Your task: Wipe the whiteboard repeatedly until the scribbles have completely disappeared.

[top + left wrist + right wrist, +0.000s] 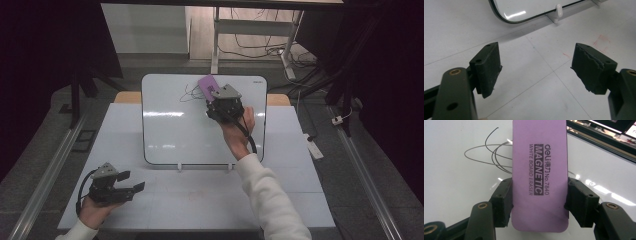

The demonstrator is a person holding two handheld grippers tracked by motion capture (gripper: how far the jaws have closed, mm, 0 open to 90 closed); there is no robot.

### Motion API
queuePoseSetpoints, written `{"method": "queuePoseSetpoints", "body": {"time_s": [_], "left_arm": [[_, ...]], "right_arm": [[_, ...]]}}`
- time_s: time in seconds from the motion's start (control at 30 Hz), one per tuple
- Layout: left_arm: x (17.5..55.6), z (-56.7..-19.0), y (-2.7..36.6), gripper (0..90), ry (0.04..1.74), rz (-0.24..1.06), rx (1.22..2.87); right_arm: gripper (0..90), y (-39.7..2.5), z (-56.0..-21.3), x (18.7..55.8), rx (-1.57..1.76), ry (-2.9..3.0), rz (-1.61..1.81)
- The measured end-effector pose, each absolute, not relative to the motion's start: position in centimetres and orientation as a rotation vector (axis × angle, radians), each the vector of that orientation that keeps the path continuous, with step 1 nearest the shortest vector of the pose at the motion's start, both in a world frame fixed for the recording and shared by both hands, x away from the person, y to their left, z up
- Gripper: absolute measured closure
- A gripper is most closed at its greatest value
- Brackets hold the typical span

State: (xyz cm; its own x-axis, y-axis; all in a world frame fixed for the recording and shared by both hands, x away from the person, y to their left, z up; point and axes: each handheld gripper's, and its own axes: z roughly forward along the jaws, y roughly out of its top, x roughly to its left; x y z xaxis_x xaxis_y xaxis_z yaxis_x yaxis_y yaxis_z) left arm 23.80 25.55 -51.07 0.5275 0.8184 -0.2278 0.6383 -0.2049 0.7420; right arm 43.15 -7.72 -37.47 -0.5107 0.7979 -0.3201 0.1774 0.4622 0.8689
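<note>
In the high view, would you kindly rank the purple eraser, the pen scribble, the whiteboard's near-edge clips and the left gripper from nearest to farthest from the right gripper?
1. Purple eraser: clamped in the right gripper jaws.
2. Pen scribble: just left, on the whiteboard.
3. Clips: at the board's near edge.
4. Left gripper: near-left table corner.

Eraser (539,170): purple/lilac, black print w/ "MAGNETIC" in pale letters on a black bar. Whiteboard (170,125): glossy white, thin black edge, thin dark scribble loops (491,155) near the eraser, white clips at the near edge. Both grippers – left gripper (131,182), right gripper (539,205) – matte black w/ brass-coloured rivets, grey top plates. Counter (200,200): pale grey-white, faint red marks (600,41). Sleeves white.
</note>
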Motion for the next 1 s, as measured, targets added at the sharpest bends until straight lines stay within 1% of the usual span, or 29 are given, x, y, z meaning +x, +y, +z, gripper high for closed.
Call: {"method": "queuePoseSetpoints", "body": {"time_s": [0.4,0.73,0.83,1.0], "left_arm": [[23.8,-51.1,25.5,24.0,1.19,0.27,1.931],[23.8,-51.1,25.5,23.9,1.191,0.272,1.93],[23.8,-51.0,25.5,23.9,1.19,0.274,1.93],[23.8,-51.1,25.5,23.9,1.191,0.27,1.93]], "right_arm": [[41.0,-10.7,-36.8,43.6,0.882,1.897,1.036],[41.0,-9.0,-38.5,42.3,0.811,1.939,1.031],[41.0,-9.5,-38.4,42.4,0.84,1.926,1.028],[41.0,-12.7,-38.0,42.8,0.944,1.851,1.037]]}}
